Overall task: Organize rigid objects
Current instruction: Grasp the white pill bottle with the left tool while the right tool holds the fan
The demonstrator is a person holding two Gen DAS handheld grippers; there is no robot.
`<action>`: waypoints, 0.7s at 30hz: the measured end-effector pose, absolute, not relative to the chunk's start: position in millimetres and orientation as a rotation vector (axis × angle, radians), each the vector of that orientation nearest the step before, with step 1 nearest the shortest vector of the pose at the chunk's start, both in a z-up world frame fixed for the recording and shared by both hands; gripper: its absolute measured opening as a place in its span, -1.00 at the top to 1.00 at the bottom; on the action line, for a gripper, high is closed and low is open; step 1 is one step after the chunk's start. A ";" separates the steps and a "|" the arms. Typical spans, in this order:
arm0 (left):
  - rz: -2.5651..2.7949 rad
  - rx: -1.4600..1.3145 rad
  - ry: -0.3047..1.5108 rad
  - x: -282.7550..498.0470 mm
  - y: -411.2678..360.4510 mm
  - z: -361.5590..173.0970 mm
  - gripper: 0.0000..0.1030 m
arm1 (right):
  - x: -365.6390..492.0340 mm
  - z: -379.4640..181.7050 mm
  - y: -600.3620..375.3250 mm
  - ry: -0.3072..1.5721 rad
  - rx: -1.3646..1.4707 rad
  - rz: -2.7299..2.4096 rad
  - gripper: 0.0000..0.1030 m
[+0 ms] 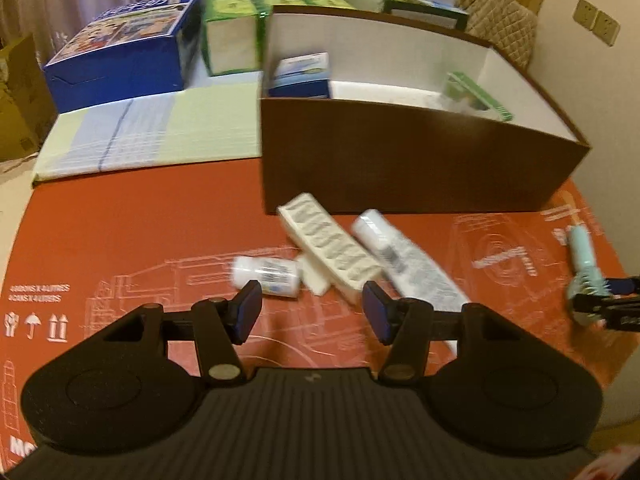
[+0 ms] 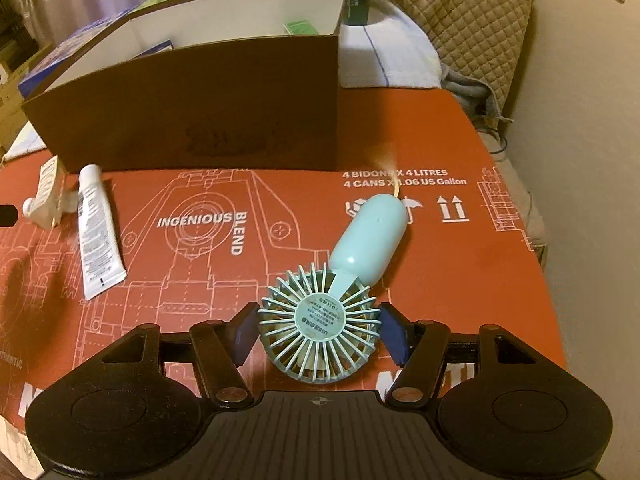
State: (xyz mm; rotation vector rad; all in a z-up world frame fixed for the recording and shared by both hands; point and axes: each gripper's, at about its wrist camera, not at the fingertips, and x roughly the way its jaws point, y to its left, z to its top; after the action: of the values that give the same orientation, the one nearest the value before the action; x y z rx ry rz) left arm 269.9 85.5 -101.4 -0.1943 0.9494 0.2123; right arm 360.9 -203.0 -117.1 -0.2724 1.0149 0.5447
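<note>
Right claw: the right gripper (image 2: 318,334) has its jaws set around the round head of the small blue fan (image 2: 320,332); the pads look to be touching the grille rim on both sides, so I read it as holding the fan.
Fan position: it lies on the red printed cardboard (image 2: 460,280) in front of the brown box (image 2: 192,100), head toward the claw, handle pointing away and to the right.
Fan long axis: it runs from the jaws up and rightward, roughly along the way the claw points, so the handle sticks out ahead of the grip.
Left claw: the left gripper (image 1: 312,308) stands at a middling width with nothing between its pads.
Left-side items: just beyond its tips lie a small white bottle (image 1: 268,274), a white ridged tray (image 1: 328,242) and a white tube (image 1: 404,258), close together, near the box front.
Nearer hand: the right one for the fan, the left one for the white items.
Likely next move: lifting the fan over the box's near wall; the protruding handle would need to clear it.
Left view only: the box interior, with a blue-and-white carton (image 1: 300,74) and a green packet (image 1: 478,96) inside.
Right view only: how the jaws sit on the fan head; in the left view the fan is a blur at the right edge.
</note>
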 end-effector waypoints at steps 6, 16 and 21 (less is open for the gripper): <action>0.228 -0.179 0.971 277.7 107.0 -118.9 0.00 | 370.1 -120.1 -204.9 1.021 -0.272 0.544 -0.17; 0.171 -0.095 0.986 296.0 111.3 -141.6 0.02 | 374.2 -122.3 -203.1 1.023 -0.276 0.548 -0.17; 0.136 -0.077 0.988 300.0 112.8 -147.1 0.18 | 375.0 -123.4 -204.4 1.032 -0.253 0.536 -0.17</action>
State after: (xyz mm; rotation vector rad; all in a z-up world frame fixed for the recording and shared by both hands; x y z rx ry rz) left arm 300.0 112.8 -147.1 -0.0774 0.9885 0.1363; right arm 375.0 -204.4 -123.4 -0.2530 1.0325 0.5361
